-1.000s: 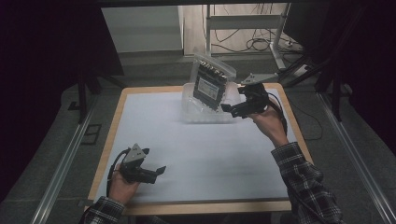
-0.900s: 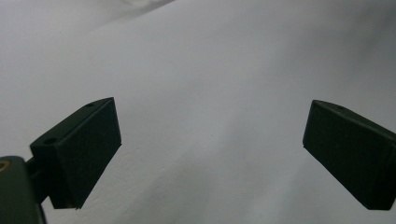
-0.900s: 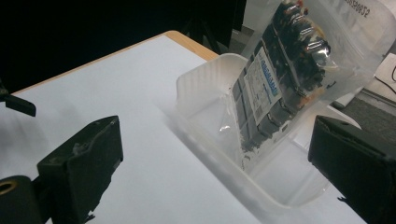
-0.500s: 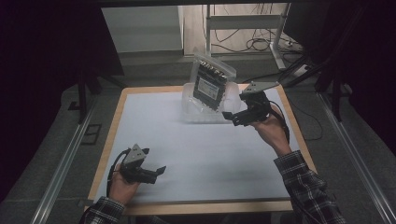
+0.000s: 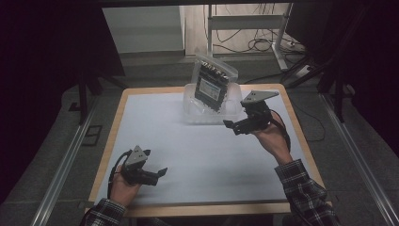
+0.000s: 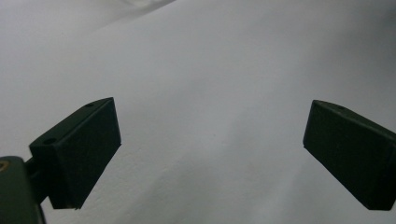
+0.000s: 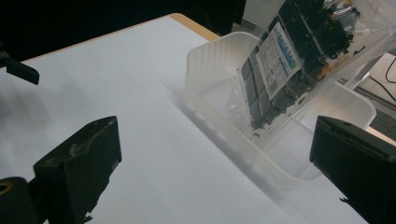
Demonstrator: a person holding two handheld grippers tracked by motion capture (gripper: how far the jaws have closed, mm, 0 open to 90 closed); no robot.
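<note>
A clear plastic bag (image 5: 212, 84) packed with dark parts and bearing a white label stands tilted in a clear plastic bin (image 5: 197, 113) at the back middle of the table. In the right gripper view the bag (image 7: 280, 65) leans against the bin's (image 7: 219, 130) inside wall. My right gripper (image 5: 233, 127) hovers open just to the right of and in front of the bin, its jaws (image 7: 215, 172) wide apart with nothing between them. My left gripper (image 5: 155, 163) is open and empty near the front left, low over the white tabletop (image 6: 210, 70).
The white table surface (image 5: 202, 160) has a wooden rim (image 5: 117, 122). Cables and a metal stand (image 5: 277, 37) lie on the floor beyond the far edge. Rails run along both sides of the table. The left gripper's tip (image 7: 18, 70) shows far left in the right gripper view.
My right gripper has drawn back a little from the bin toward the near side. The bag stays leaning in the bin. My left gripper has not moved.
</note>
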